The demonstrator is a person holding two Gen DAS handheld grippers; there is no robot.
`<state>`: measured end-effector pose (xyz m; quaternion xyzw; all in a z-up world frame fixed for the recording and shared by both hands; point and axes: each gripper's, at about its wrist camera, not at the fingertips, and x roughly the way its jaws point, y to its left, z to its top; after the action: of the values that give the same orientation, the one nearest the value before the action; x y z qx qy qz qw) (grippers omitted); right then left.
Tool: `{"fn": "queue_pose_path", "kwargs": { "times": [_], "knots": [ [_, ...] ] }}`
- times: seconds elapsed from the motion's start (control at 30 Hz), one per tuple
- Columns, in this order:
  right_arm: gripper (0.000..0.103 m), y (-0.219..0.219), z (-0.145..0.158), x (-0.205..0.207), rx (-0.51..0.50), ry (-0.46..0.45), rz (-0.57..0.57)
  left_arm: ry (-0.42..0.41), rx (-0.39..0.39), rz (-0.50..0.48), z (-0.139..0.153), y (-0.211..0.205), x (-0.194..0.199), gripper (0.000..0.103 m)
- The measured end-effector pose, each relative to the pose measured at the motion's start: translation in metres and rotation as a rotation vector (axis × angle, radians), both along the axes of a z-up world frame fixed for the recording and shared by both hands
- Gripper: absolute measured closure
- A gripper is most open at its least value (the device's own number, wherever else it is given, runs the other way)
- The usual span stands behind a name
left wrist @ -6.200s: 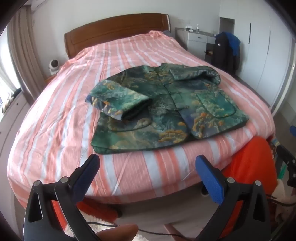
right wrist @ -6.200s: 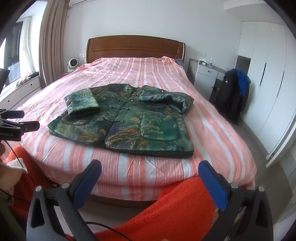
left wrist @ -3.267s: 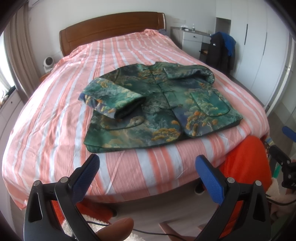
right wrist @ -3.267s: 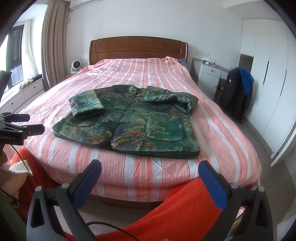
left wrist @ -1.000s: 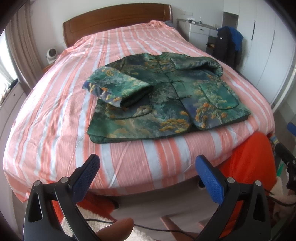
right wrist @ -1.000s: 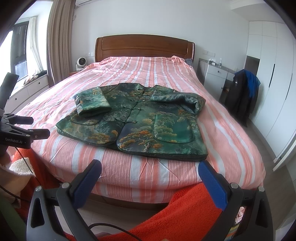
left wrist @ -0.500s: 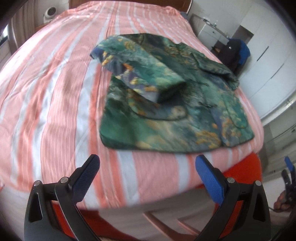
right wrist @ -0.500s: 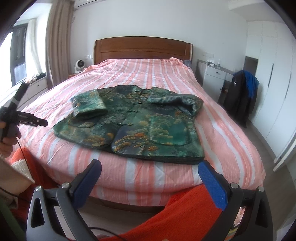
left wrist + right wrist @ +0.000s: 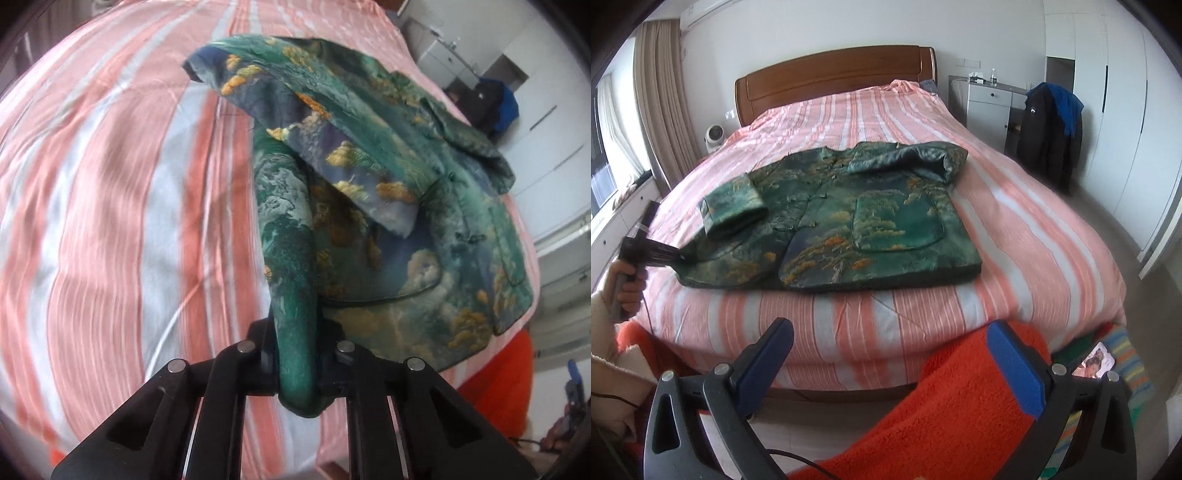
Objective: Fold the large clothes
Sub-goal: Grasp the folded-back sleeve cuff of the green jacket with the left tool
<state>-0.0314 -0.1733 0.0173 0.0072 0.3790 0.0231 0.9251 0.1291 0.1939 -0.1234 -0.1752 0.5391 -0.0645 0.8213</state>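
While spread on the bed [image 9: 1015,236], jacket [image 9: 388,192] hem clamped in left gripper [image 9: 295,365]; right gripper [image 9: 886,369] agape, well short.

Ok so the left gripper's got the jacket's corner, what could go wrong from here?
1. The left gripper pinches only a thin roll of hem on the green jacket; the glossy fabric may slip out when lifted.
2. The folded sleeve lies loose on top and could flop open.
3. The right gripper stands open, off the bed; one-sided pulling may drag the jacket askew.
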Motion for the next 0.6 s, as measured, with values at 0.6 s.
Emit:
{"fn": "queue_pose_path", "kwargs": {
  "times": [0.6],
  "knots": [
    [0.001, -0.106, -0.072, 0.186, 0.027, 0.254, 0.04, 0.044, -0.017, 0.104, -0.005, 0.029, -0.093, 0.092]
  ]
}}
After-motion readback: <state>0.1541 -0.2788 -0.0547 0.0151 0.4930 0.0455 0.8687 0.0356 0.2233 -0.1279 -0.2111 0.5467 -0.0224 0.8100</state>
